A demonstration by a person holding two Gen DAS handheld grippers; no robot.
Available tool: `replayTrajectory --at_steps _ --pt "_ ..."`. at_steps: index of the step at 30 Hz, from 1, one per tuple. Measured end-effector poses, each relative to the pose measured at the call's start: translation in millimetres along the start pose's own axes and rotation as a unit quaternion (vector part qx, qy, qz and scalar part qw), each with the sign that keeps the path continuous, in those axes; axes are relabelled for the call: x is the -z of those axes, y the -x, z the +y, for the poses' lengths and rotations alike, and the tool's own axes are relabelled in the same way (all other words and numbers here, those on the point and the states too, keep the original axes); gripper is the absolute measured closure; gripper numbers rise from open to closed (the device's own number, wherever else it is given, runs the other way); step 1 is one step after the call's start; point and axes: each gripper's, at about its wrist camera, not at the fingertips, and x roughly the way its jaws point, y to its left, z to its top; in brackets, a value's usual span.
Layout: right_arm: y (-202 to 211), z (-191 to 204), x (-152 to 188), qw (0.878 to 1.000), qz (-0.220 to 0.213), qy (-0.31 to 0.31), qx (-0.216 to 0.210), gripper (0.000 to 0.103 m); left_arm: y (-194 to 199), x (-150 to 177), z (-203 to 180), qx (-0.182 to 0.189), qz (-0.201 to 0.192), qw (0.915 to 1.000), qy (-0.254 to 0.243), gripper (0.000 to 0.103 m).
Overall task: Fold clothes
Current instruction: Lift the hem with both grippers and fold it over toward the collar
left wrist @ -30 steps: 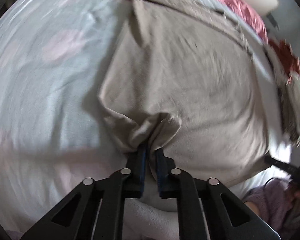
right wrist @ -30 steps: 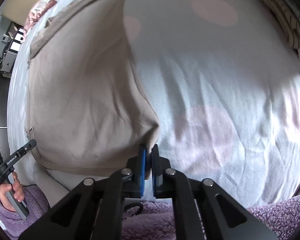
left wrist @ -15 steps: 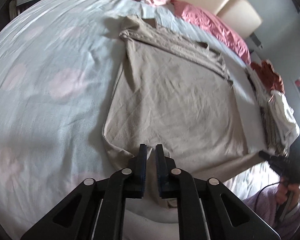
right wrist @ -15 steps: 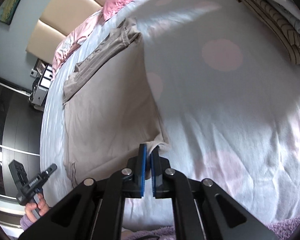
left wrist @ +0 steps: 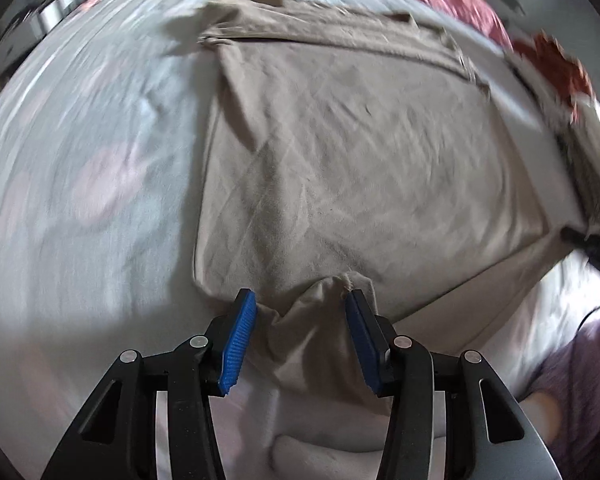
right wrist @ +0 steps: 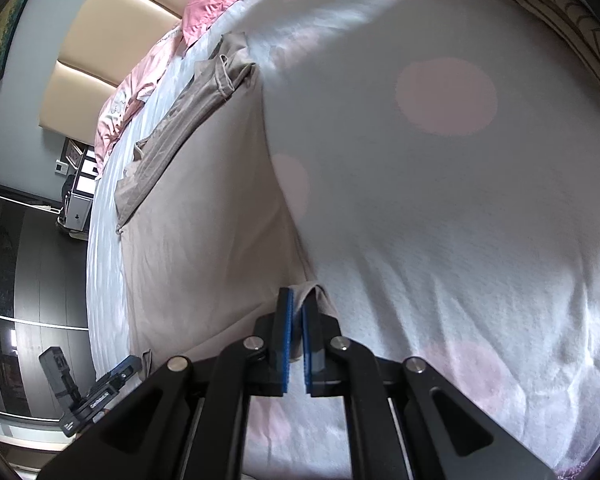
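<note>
A beige garment (left wrist: 340,152) lies spread flat on the bed, folded to a rough square with a bunched band along its far edge. My left gripper (left wrist: 300,300) hovers over the near left corner; its jaws are opening, and the crumpled corner lies loose between the blue pads (left wrist: 240,332) without being pressed. In the right wrist view the same beige garment (right wrist: 204,216) stretches away to the left, and my right gripper (right wrist: 295,300) is shut on its near right corner, a small fold of cloth pinched between the pads.
The bed sheet (right wrist: 440,220) is white with pale pink dots. Pink pillows (right wrist: 220,4) and a cream headboard (right wrist: 112,32) lie at the far end. Striped folded clothes (right wrist: 560,12) sit at the right edge. A purple sleeve (left wrist: 572,392) shows near the bed's front edge.
The left gripper's jaws have spread apart and let go of the garment's corner, which now rests on the bed. The right gripper stays clamped on its corner and has lowered it toward the sheet.
</note>
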Motion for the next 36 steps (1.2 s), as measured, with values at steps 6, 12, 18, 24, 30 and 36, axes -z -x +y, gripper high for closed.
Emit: replayTrajectory --at_steps 6,12,18,24,30,36 --pt "-3.3 -0.8 -0.4 1.0 0.002 -0.002 -0.005 0.098 -20.1 -5.8 -24.8 -0.061 0.043 0.9874 -0.14 0.054" --pt "-6.2 -0.4 -1.7 1.0 0.007 0.002 -0.01 0.097 -23.9 -12.6 -26.9 -0.055 0.075 0.9789 -0.182 0.053" --pt "-10.8 -3.7 -5.1 1.0 0.014 -0.007 -0.025 0.097 -23.0 -7.1 -34.3 -0.076 0.07 0.974 -0.201 0.054" --pt "-12.7 -6.6 -6.6 0.999 0.018 -0.015 -0.029 0.097 -22.1 11.1 -57.1 -0.117 0.035 0.9594 -0.255 0.08" --pt "-9.3 -4.0 -3.2 1.0 0.014 -0.012 -0.024 0.097 -14.6 25.2 -57.2 -0.114 0.0 0.9604 -0.254 0.096" --pt "-3.4 -4.5 1.0 1.0 0.008 -0.015 -0.026 0.097 6.4 19.1 -44.9 -0.086 -0.035 0.9717 -0.217 0.097"
